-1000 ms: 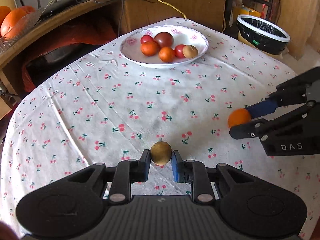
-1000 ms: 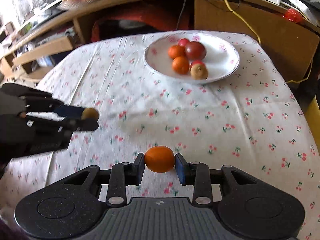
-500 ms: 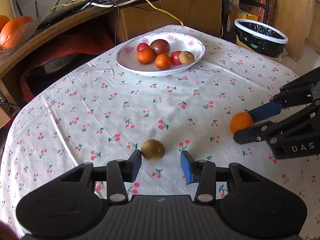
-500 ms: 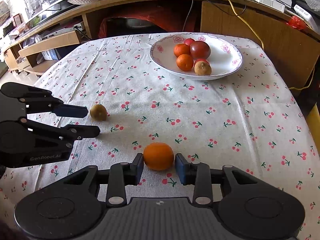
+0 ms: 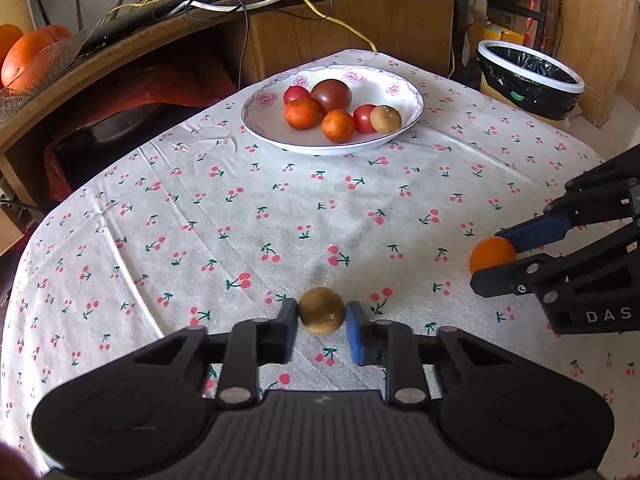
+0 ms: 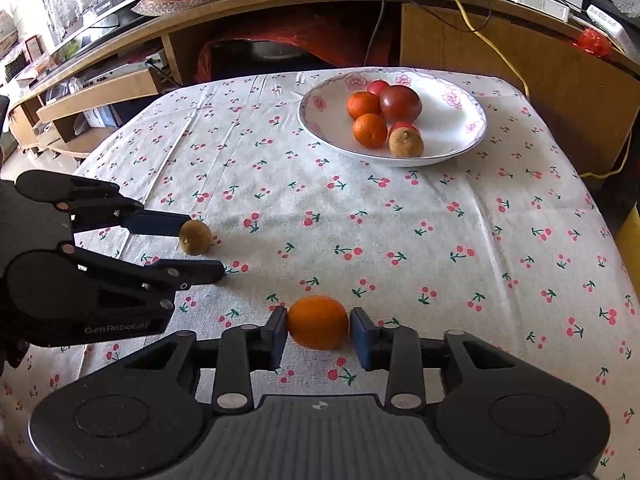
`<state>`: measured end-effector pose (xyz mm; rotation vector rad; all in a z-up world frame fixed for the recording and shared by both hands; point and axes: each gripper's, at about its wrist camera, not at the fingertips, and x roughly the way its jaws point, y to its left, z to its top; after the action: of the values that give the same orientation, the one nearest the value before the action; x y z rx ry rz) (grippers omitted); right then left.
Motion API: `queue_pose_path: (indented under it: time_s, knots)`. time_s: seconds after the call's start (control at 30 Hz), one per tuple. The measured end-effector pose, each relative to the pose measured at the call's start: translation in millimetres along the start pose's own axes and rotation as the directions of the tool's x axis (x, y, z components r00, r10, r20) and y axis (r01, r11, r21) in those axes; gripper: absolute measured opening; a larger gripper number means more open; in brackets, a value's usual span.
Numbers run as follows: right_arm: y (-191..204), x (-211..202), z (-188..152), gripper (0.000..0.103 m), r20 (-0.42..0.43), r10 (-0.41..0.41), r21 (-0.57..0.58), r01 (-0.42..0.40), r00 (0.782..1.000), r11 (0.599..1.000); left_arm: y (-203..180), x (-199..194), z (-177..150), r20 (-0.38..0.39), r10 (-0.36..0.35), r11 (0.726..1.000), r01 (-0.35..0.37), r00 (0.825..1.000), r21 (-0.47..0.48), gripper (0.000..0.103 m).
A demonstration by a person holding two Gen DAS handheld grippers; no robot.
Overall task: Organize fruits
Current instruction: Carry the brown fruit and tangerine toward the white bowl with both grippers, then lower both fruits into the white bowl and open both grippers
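Left gripper [image 5: 322, 316] has just closed its jaws and now clamps the brown kiwi [image 5: 322, 310] on the cherry-print tablecloth [image 5: 240, 216], stem end facing the camera. Right gripper [image 6: 318, 325] pinches the orange [image 6: 318, 322], long axis across the jaws. Fruit plate [image 5: 404, 88] sits at twelve o'clock

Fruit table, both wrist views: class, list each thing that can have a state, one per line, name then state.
Left gripper: shut on the brown fruit, jaws just closed.
Brown fruit: gripped, on the tablecloth.
Right gripper: shut on the orange.
Orange: gripped, low over the tablecloth.
Plate: holding six fruits.
Bin: open, lined with a black bag.
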<state>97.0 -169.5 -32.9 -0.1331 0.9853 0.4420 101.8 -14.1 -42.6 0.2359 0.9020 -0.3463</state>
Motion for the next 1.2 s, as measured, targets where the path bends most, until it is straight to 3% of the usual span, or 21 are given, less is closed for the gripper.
queue_pose_path:
  time_s: [0.2, 0.7, 1.2]
  knots:
    - [0.1, -2.4, 1.6, 0.027, -0.007, -0.009, -0.005, 0.009, 1.000, 1.000, -4.2, -2.5, 5.3, 0.012, 0.008, 1.000, -0.008, 1.000, 0.013, 0.034]
    - [-4.5, -23.6, 25.1, 0.027, 0.101, -0.037, 0.022, 0.035, 0.994, 0.999, -8.4, -16.0, 55.1, 0.147, -0.007, 1.000, 0.003, 0.989, 0.028, 0.034]
    - [-22.8, -16.9, 75.6, 0.028, 0.177, -0.062, 0.041, 0.056, 0.982, 0.998, 5.2, 9.0, 95.1, 0.167, 0.004, 1.000, -0.007, 0.986, 0.014, 0.033]
